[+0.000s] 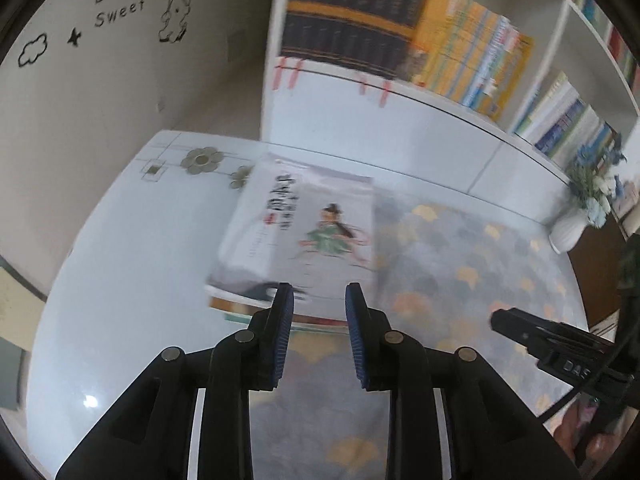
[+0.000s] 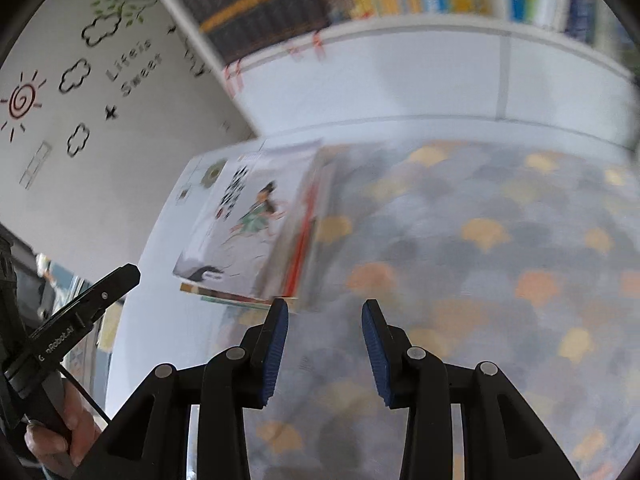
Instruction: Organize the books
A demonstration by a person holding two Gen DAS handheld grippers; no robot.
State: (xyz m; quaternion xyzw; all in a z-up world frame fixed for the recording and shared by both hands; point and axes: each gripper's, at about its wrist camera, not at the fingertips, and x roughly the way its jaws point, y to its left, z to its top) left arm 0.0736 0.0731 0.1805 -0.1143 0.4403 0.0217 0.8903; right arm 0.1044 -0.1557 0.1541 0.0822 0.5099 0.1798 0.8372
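Both claws, left claw (image 1: 319, 294) and right claw (image 2: 325, 309), gape wide, empty; approach the book stack (image 1: 296, 236) level, gripping its near edge squarely.

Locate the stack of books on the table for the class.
The stack of books lies flat on the white table, at the patterned mat's left edge, below the bookshelf. The open left gripper is just short of it.

My left gripper (image 1: 319, 298) is matt black plastic with ribbed blue pads (image 1: 285, 332) (rubbery-looking) and dull metal pins. The table (image 1: 120, 280) is glossy white, catching a light spot. The top book (image 1: 304, 236) has a smooth paper cover; the vase (image 1: 568, 230) looks ceramic.
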